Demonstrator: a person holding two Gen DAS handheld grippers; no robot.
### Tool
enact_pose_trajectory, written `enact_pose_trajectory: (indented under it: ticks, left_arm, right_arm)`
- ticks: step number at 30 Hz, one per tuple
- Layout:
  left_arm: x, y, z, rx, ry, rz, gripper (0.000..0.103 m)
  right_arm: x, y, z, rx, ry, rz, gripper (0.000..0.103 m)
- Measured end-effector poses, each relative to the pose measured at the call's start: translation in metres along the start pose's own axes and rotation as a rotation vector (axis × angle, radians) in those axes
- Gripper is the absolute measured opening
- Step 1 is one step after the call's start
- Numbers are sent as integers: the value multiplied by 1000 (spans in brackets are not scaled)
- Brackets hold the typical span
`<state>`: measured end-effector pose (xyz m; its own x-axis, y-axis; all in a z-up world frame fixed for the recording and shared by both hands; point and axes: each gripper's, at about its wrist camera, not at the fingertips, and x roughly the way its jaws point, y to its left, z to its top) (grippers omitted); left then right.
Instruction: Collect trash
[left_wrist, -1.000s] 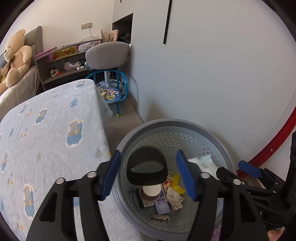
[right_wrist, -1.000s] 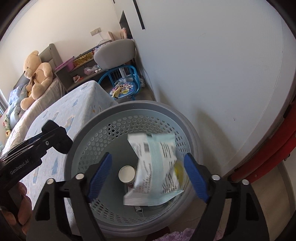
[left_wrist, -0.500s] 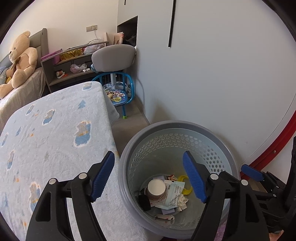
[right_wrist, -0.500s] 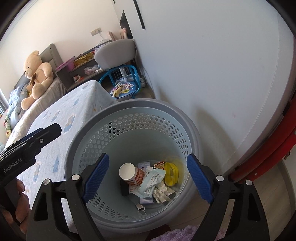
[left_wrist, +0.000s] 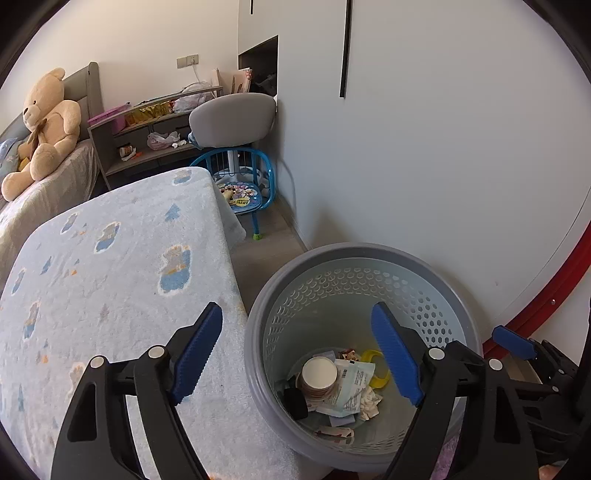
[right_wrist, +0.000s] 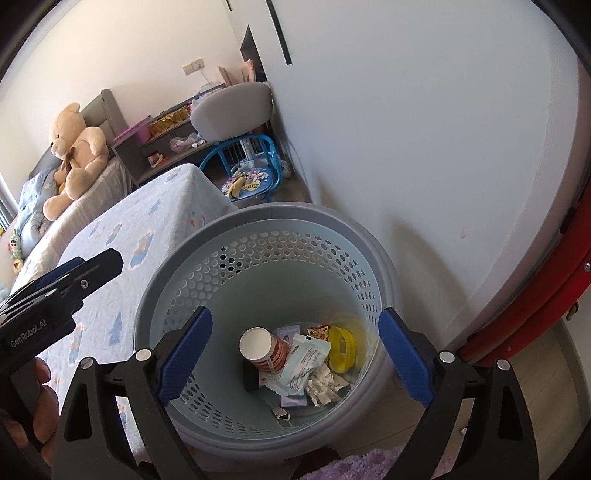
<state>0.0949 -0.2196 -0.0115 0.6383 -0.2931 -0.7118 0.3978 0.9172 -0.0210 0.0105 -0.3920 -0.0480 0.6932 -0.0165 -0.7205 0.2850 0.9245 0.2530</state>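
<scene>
A grey perforated trash basket (left_wrist: 364, 258) stands on the floor by the white wall; it also shows in the right wrist view (right_wrist: 273, 218). At its bottom lie a paper cup (right_wrist: 264, 347), a white-green packet (right_wrist: 304, 363), a yellow ring (right_wrist: 343, 347), a black item (left_wrist: 295, 402) and crumpled wrappers (right_wrist: 325, 384). My left gripper (left_wrist: 303, 354) is open and empty above the basket's left rim. My right gripper (right_wrist: 293, 354) is open and empty above the basket. The left gripper also shows in the right wrist view (right_wrist: 70, 280).
A bed with a light blue patterned blanket (left_wrist: 110, 277) touches the basket's left side. A small blue chair (left_wrist: 243, 184), a grey chair (left_wrist: 231, 118) and shelves (left_wrist: 147, 136) stand at the back. A teddy bear (left_wrist: 44, 125) sits on the bed. A red frame (right_wrist: 546, 295) runs at right.
The black item left my left gripper and the packet left my right gripper; both now lie in the basket. Both grippers opened wider and the left one pulled back.
</scene>
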Motion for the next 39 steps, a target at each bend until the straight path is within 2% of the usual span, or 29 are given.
enact_pose_trajectory:
  ticks: [11,39]
  left_arm:
    - [-2,2,-1,-3,5,19,84]
    - [-8,3,0,-12,1,43,85]
  right_arm:
    - [-3,0,1,5,-9,7,94]
    - [-7,3,4,5,-18,9,94]
